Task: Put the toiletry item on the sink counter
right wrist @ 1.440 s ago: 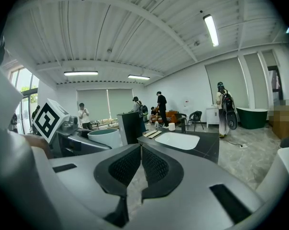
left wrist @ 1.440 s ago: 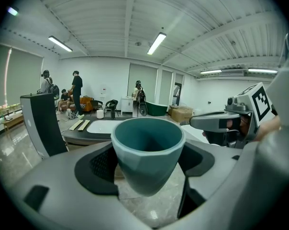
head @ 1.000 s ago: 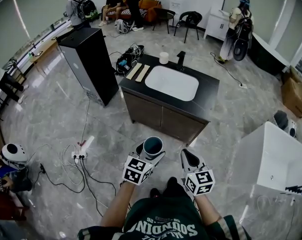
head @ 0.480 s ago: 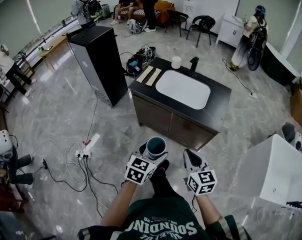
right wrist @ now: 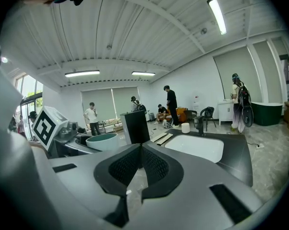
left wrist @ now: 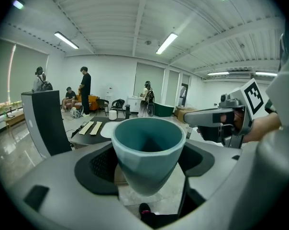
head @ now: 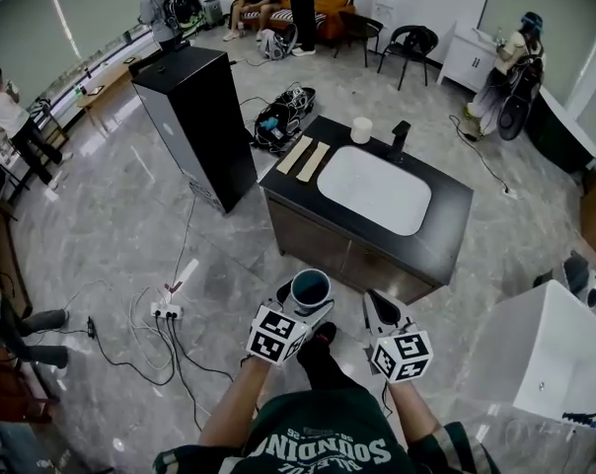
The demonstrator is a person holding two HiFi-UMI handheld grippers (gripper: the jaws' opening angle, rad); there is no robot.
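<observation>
A teal cup (head: 309,290) stands upright between the jaws of my left gripper (head: 300,304), which is shut on it; the left gripper view shows the cup (left wrist: 148,152) filling the gap, its mouth empty. My right gripper (head: 381,311) hangs beside it, jaws closed together with nothing held, as the right gripper view (right wrist: 138,163) shows. Ahead stands the black sink counter (head: 446,233) with a white basin (head: 373,189), a black tap (head: 398,138) and a small white cup (head: 361,129). Both grippers are short of the counter's front.
Two light wooden strips (head: 306,156) lie on the counter's left end. A tall black cabinet (head: 197,121) stands to the left. A power strip and cables (head: 165,310) trail on the floor. A white box (head: 540,354) sits at the right. Several people are at the room's far side.
The counter has drifted right and nearer in the head view as I walk toward it. Both grippers keep their hold and pose; the teal cup stays gripped.
</observation>
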